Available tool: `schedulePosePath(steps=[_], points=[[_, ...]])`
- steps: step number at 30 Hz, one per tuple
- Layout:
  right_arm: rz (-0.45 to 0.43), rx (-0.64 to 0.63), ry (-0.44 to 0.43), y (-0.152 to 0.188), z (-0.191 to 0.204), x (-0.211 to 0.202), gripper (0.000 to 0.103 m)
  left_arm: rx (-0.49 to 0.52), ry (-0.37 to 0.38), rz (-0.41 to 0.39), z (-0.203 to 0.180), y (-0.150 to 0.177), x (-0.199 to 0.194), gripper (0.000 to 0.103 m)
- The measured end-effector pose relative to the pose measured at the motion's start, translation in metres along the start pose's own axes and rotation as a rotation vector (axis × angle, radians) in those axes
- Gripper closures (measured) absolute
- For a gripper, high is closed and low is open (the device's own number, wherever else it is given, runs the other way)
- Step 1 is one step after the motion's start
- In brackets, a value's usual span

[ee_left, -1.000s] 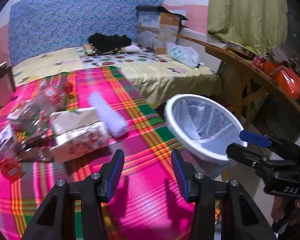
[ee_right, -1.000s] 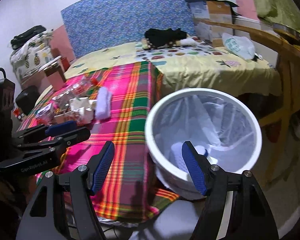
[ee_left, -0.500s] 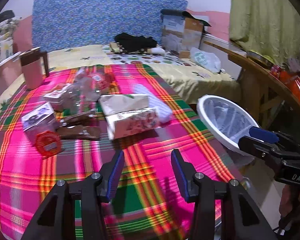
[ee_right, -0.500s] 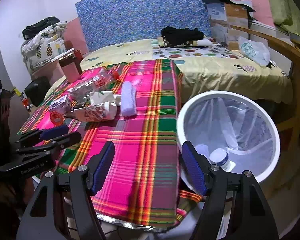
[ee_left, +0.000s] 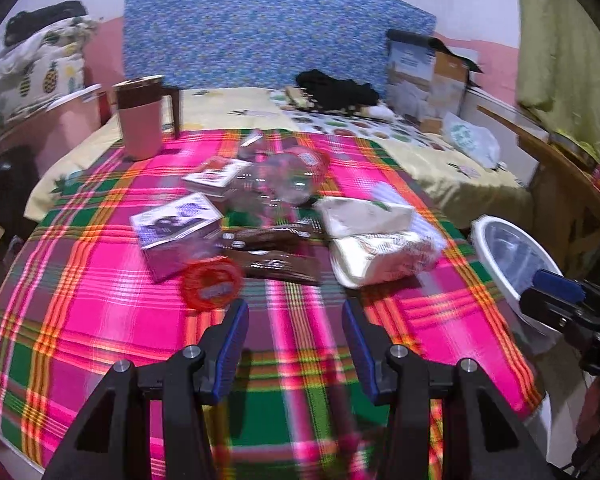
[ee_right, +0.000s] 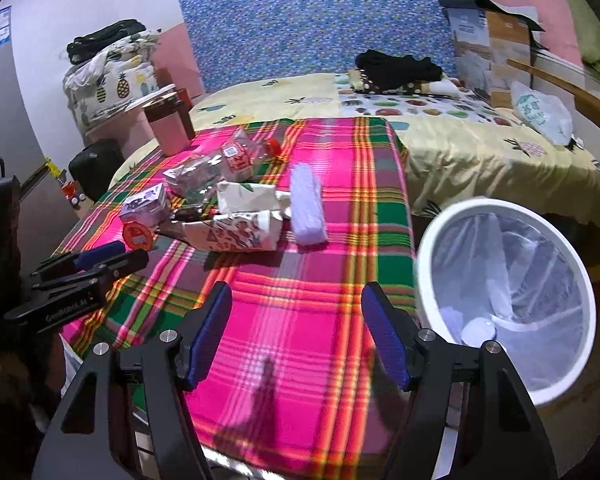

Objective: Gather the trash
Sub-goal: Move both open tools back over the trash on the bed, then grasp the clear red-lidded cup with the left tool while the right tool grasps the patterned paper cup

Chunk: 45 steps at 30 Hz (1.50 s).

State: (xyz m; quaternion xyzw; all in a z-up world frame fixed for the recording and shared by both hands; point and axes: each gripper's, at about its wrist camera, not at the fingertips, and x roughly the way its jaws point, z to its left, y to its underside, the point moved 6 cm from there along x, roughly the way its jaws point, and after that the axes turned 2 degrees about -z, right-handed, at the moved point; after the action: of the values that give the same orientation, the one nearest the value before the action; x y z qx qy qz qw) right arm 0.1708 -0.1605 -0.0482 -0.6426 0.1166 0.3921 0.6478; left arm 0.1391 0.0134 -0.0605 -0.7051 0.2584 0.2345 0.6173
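Hovering above the plaid cloth (ee_left: 100,304) that covered the tabletop, the left hand-held gripper (ee_left: 296,344) had its blue-padded fingers spread apart with nothing between them; it pointed toward the pile of trash in the middle of the cloth. Just beyond its tips lay a round red lid (ee_left: 211,282); behind that sat a small purple box (ee_left: 176,228), two brown wrappers (ee_left: 278,264), a crumpled clear plastic bottle (ee_left: 284,180) and two pale tissue packs (ee_left: 380,258), all close together and partly touching; a lavender roll (ee_right: 307,204) lay just right of the packs. The right hand-held gripper (ee_right: 296,334) was likewise spread wide and empty, held over the near edge of the cloth, well apart from the pile; in its own view the left tool appeared at the left edge. A white bin (ee_right: 432,248) lined with a clear bag stood beside the tabletop on the right; a few pale items lay at its bottom, too blurred to identify. A pink cup (ee_left: 142,120) with a dark lid stood at the far left corner of the cloth; a bed (ee_right: 480,148) with a yellow sheet lay beyond.
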Motion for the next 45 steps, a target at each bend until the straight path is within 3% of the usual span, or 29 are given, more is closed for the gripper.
schedulePosePath(steps=[6,20,25,31,33,34,42,45], points=[[0.012,-0.025,-0.026,-0.007,0.010,0.013,0.034,-0.060,-0.046,0.013,0.033,-0.006,0.013,0.047],[0.053,-0.015,-0.077,-0.025,0.019,0.048,0.035,-0.139,-0.086,0.048,0.058,-0.014,0.046,0.047],[0.079,0.011,-0.087,-0.028,0.014,0.061,0.043,-0.149,-0.091,0.064,0.060,-0.014,0.055,0.047],[0.124,0.022,-0.113,-0.021,0.020,0.067,0.069,-0.147,-0.078,0.082,0.057,-0.013,0.062,0.047],[0.132,0.017,-0.118,-0.018,0.022,0.065,0.073,-0.141,-0.075,0.080,0.056,-0.012,0.062,0.056],[0.135,0.016,-0.125,-0.016,0.023,0.064,0.076,-0.140,-0.075,0.079,0.056,-0.012,0.062,0.056],[0.121,-0.011,-0.158,-0.020,0.029,0.054,0.077,-0.124,-0.067,0.038,0.057,-0.013,0.048,0.057],[0.123,-0.030,-0.172,-0.020,0.036,0.055,0.089,-0.119,-0.063,0.027,0.056,-0.013,0.042,0.057]])
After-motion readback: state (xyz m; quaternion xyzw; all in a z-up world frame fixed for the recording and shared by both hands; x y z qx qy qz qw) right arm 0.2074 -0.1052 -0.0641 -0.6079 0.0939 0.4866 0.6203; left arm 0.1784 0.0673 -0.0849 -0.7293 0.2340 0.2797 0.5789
